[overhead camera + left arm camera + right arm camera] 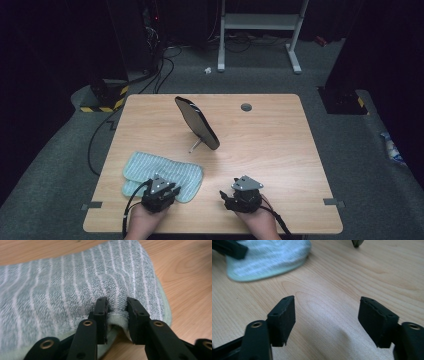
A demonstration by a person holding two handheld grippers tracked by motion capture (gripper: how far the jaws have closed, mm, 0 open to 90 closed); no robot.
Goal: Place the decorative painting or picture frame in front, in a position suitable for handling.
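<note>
A pale green cloth [160, 172] with white stripes lies folded on the wooden table [270, 150] at the front left. My left gripper [169, 189] sits at the cloth's near right edge. In the left gripper view its jaws [117, 307] pinch a puckered fold of the cloth [75, 285] between the pads. My right gripper [226, 196] hovers low over bare wood at the front centre; its jaws [327, 312] stand wide apart with nothing between them. The cloth [267, 257] lies off to its left. A dark oval panel [196, 122] leans on a thin stand mid-table.
A round cable hole [246, 107] sits near the table's far edge. Beyond the table are floor cables, a yellow-and-black striped base [107, 97] and a white metal frame [260, 22]. Bare wood spreads across the table's right half.
</note>
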